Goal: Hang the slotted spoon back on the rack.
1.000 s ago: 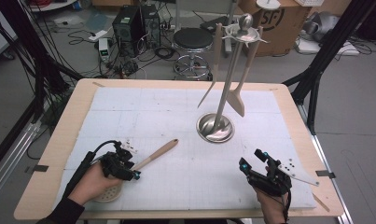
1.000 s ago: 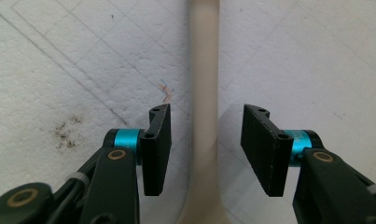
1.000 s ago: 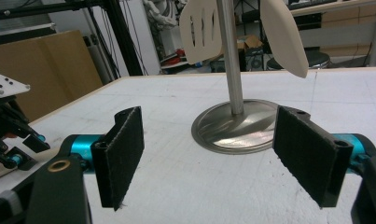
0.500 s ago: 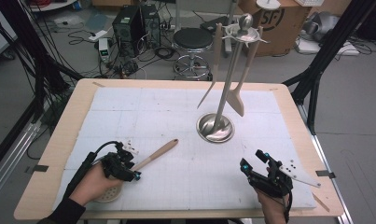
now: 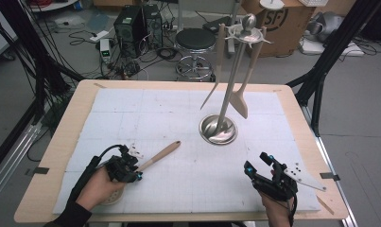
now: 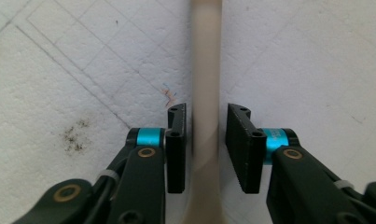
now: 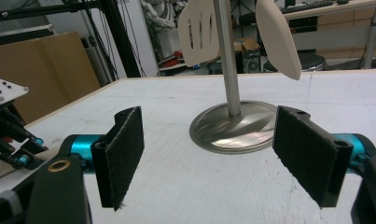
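The left tongs [image 5: 131, 169] have just been closing around the wooden handle [image 6: 205, 93] of a utensil lying on the table [image 5: 74, 118]; one pad touches it, the other shows a thin gap, so whether it is clamped I cannot tell. The handle runs straight ahead from them. The right tongs [image 7: 220, 151] stand wide apart, facing the metal stand [image 7: 232, 126] just ahead

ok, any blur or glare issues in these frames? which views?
Left gripper view: the wooden utensil handle between the fingers is soft and smeared, while the white mat behind it looks sharp. Right gripper view: fingers crisp, mild sheen on the stand's metal base, background slightly soft. High view: even lighting, faint shadows, bright reflection on the base.
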The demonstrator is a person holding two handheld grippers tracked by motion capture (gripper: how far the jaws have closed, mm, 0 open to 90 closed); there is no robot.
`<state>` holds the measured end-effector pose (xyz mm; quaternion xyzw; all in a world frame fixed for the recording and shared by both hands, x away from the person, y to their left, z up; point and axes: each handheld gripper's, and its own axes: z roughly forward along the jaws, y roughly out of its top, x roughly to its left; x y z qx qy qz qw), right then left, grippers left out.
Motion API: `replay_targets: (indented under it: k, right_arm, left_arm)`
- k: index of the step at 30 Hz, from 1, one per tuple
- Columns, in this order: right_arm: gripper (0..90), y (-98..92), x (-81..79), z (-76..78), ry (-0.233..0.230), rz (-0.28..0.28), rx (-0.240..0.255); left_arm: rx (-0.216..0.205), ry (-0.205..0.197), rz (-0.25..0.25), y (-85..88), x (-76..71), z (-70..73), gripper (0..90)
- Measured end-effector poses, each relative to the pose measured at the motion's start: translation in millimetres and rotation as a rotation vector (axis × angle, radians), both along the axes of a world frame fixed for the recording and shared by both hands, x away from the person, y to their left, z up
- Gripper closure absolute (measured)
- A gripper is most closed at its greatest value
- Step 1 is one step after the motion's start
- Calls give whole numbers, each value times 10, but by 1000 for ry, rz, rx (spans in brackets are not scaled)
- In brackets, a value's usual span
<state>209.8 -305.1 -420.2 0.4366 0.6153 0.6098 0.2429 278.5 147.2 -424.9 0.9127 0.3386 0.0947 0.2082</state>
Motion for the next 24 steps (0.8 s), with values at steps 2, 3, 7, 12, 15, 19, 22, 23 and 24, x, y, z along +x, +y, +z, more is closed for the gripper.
replay_targets:
  k: [2,3,7,12,15,19,22,23,24]
  right_arm:
    - [241,9,4,3,-10,1,-7]
    - [241,18,-1,5,-4,6,-4]
    - [241,41,2,22,-11,12,0]
    - [241,61,24,23,-12,16,-6]
    - [242,63,34,32,-14,19,-2]
    - [242,27,44,32,-18,12,1]
    - [242,-23,35,26,-14,1,12]
    - [242,-37,34,23,-18,-6,14]
    - [242,-50,26,22,-15,-7,14]
  left_arm:
    - [13,-6,-5,-27,-4,1,782]
    - [18,-4,-6,-35,0,5,784]
    - [20,-12,-11,-36,-7,2,789]
    - [-16,-40,-5,15,-40,-16,792]
    - [-48,-54,12,47,-3,-4,792]
    - [-117,-52,16,64,111,44,792]
    - [-176,-63,9,40,149,107,791]
    - [-196,-70,6,27,156,127,791]
    - [-208,-77,4,15,164,151,791]
